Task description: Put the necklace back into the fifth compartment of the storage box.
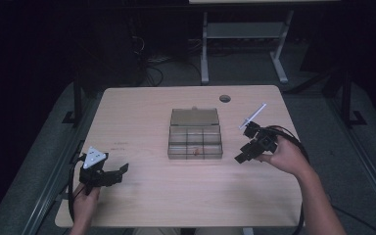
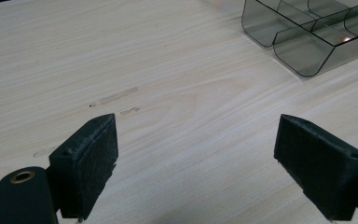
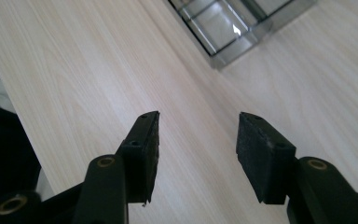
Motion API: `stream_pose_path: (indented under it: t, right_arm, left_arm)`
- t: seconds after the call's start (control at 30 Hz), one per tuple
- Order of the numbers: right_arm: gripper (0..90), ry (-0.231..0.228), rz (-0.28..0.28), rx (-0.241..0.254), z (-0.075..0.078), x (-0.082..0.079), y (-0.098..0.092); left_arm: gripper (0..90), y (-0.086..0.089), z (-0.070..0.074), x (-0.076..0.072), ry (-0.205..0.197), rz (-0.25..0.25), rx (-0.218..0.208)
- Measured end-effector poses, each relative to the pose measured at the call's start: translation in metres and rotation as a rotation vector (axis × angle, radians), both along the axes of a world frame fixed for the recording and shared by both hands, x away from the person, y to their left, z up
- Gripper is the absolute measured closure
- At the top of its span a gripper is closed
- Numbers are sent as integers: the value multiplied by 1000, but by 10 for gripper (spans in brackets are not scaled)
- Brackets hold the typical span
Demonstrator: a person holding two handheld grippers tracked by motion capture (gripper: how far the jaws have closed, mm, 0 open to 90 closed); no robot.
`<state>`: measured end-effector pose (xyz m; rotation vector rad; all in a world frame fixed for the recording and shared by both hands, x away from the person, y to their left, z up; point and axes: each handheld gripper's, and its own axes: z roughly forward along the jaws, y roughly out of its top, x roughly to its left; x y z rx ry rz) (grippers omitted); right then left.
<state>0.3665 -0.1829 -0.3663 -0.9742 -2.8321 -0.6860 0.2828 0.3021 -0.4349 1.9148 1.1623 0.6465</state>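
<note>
A pale wooden table [image 1: 176,196] is standing on a grey floor [image 1: 254,68], with a round cable hole [image 1: 224,98] sitting near its far edge. Beyond the table, the white legs of a second desk [image 1: 204,49] are rising, and dark cables [image 1: 149,63] are trailing just left of them.

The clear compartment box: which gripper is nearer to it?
Right. The right gripper sits just off the side edge of the clear compartment box, jaws open and empty; the left gripper rests farther away toward the table's near corner.

Blk grippers [image 1: 116,172], trailing blk cables [image 1: 301,147]
</note>
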Motion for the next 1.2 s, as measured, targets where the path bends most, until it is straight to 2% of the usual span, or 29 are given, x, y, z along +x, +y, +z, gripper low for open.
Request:
stream_pose_path:
  t: [0.33, 0.67, 1.2]
  right_arm:
    - [480, 15, -29, 11, -16, -14, -21]
    - [468, -9, -58, 20, -21, -27, -37]
    - [460, -35, -89, 36, -41, -55, -52]
  left_arm:
    - [131, -1, -1, 0, -2, 1, 1]
    - [131, -2, 0, -1, 0, -1, 6]
    - [131, -5, -1, -1, -3, -11, 6]
